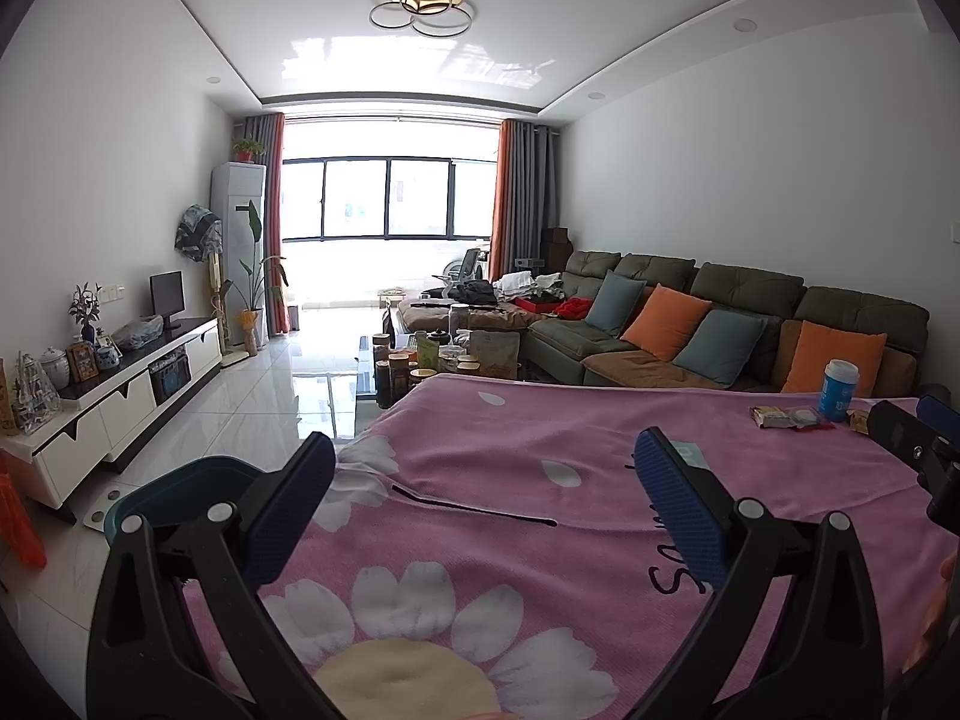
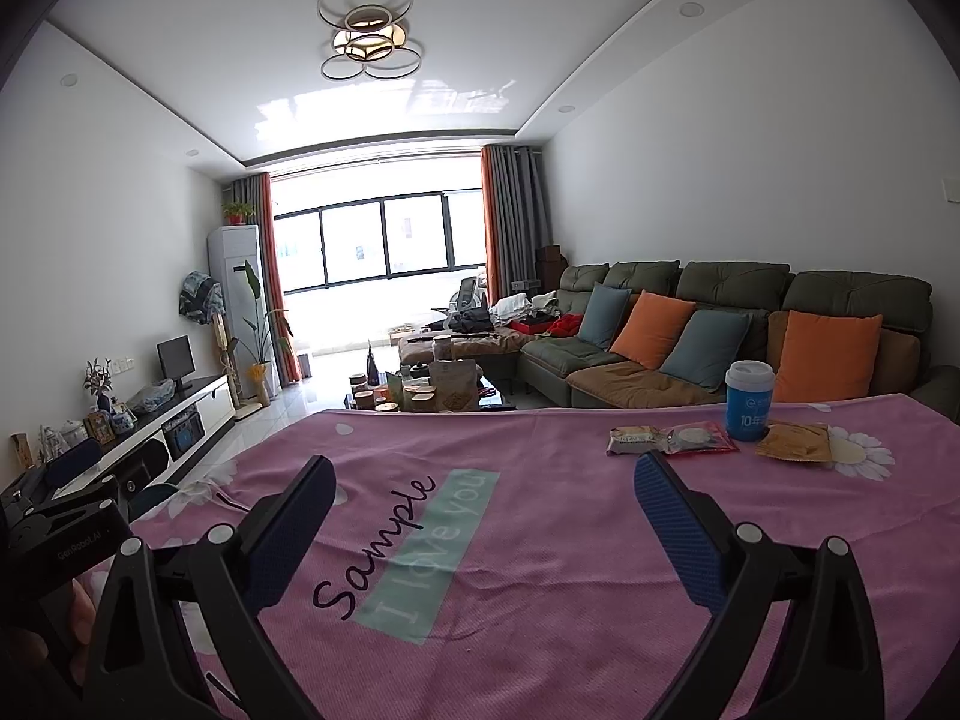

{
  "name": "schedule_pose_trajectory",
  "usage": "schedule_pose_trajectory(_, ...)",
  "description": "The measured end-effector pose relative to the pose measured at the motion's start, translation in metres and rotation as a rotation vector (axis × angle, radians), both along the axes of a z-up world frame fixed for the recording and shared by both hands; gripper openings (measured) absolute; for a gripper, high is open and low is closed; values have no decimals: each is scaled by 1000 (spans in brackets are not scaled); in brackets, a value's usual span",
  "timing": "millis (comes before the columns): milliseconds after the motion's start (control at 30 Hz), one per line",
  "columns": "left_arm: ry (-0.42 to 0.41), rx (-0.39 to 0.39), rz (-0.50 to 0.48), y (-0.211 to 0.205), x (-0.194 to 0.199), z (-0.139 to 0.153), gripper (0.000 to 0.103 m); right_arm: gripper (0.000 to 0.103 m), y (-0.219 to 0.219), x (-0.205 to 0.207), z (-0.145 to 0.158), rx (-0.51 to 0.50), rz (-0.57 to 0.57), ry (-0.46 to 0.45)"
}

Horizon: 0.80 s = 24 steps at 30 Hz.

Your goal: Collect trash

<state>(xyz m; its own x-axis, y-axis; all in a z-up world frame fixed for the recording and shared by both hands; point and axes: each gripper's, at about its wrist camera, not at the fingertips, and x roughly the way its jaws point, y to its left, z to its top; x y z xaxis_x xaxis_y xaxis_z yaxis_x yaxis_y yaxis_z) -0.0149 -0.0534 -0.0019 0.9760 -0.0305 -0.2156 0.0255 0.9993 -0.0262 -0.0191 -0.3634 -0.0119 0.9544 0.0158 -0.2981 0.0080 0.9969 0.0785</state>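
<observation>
On the pink flowered cloth (image 2: 540, 540) at the far right lie three snack wrappers: a brown-and-white one (image 2: 637, 439), a red one with a white disc (image 2: 699, 438) and a tan one (image 2: 793, 443). A blue cup with a white lid (image 2: 747, 402) stands upright behind them. In the left wrist view the wrappers (image 1: 789, 418) and the cup (image 1: 839, 390) sit far right. My left gripper (image 1: 483, 456) hovers open above the cloth's left part, holding nothing. My right gripper (image 2: 485, 477) is open too, with the wrappers beyond its right finger. A dark teal bin (image 1: 180, 492) stands on the floor by the table's left edge.
A coffee table crowded with jars and bags (image 2: 429, 390) stands beyond the far edge of the cloth. A grey sofa with orange and blue cushions (image 2: 720, 330) lines the right wall. A white TV cabinet (image 1: 120, 396) runs along the left wall, with glossy tiled floor (image 1: 258, 390) between.
</observation>
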Motion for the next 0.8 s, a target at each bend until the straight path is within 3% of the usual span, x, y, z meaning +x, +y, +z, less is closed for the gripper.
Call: schedule_pose_trajectory(800, 4, 0, 2, 0, 0, 0, 98, 96, 1, 0, 2, 0, 1, 0)
